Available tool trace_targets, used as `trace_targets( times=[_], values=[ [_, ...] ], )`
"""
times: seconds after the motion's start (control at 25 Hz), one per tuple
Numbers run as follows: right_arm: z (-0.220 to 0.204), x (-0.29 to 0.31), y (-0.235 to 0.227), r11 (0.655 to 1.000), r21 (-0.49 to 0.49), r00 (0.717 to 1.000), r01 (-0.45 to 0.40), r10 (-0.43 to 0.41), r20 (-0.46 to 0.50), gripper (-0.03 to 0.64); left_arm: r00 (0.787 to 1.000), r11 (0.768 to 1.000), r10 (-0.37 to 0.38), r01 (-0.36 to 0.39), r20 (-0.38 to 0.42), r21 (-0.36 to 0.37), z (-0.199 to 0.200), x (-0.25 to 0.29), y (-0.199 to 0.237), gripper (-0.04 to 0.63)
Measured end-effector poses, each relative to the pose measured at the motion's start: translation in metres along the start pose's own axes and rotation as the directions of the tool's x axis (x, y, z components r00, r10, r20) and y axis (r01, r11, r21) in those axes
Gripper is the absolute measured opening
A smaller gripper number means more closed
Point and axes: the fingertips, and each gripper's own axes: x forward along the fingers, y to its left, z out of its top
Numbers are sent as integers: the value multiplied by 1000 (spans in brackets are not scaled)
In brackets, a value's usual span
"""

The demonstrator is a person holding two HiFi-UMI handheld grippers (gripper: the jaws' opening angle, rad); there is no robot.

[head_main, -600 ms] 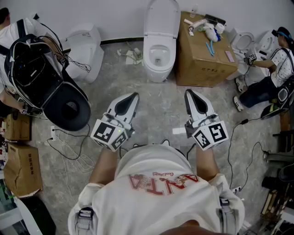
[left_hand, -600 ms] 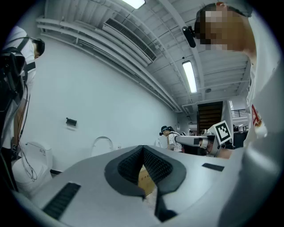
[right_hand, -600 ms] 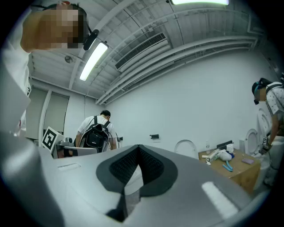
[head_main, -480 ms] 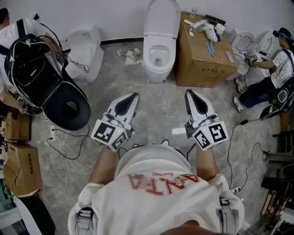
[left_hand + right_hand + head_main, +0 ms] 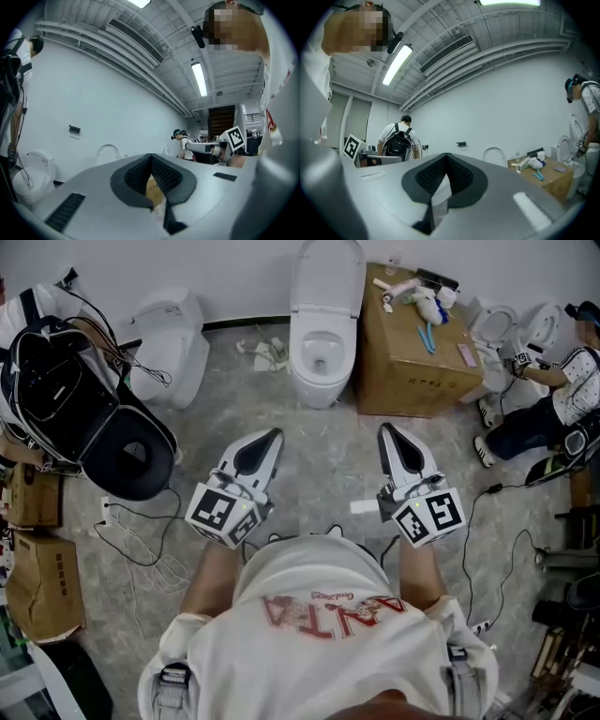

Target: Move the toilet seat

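Note:
A white toilet [image 5: 323, 352] stands against the far wall with its lid [image 5: 328, 273] raised and the seat ring [image 5: 323, 337] down on the bowl. My left gripper [image 5: 270, 437] and right gripper [image 5: 384, 430] are held level side by side, well short of the toilet, pointing toward it. Both are shut with nothing in them. In the left gripper view the left gripper [image 5: 151, 157] shows its pads meeting at the tip, and the raised lid [image 5: 108, 153] is far off. In the right gripper view the right gripper [image 5: 446, 155] is also closed to a point.
A cardboard box [image 5: 417, 352] with small items on top stands right of the toilet. Another white toilet [image 5: 173, 338] is at the left beside a person with a black backpack [image 5: 75, 399]. A second person [image 5: 562, 395] crouches at the right. Cables [image 5: 141, 540] lie on the floor.
The person with the black backpack at the left has shifted slightly up and left. Both grippers stay where they were.

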Motion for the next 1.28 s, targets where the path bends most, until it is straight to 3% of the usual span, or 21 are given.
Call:
trace_targets(
  times=[0.16,0.36,0.76,1.04,1.28],
  values=[
    [1,-2,-24,997,73,1000,8,-9,18,2,1000,1000,-3,3,-13,-4,-3,18,-4,9],
    [3,-20,-18,994,106,999,28,-31,29,2,1000,1000,-9,9,-20,13,7,3,-18,9],
    [-25,-71,-75,973,231,999,-2,-9,44,2,998,999,23,-21,-59,40,-12,28,-76,9],
    [-35,-57,-108,963,268,1000,-23,19,18,2,994,999,48,-47,-100,14,-19,58,-71,9],
    [-44,-35,-134,960,280,1000,2,3,-17,2,993,1000,25,-27,-115,-15,-25,91,-55,9]
  ],
)
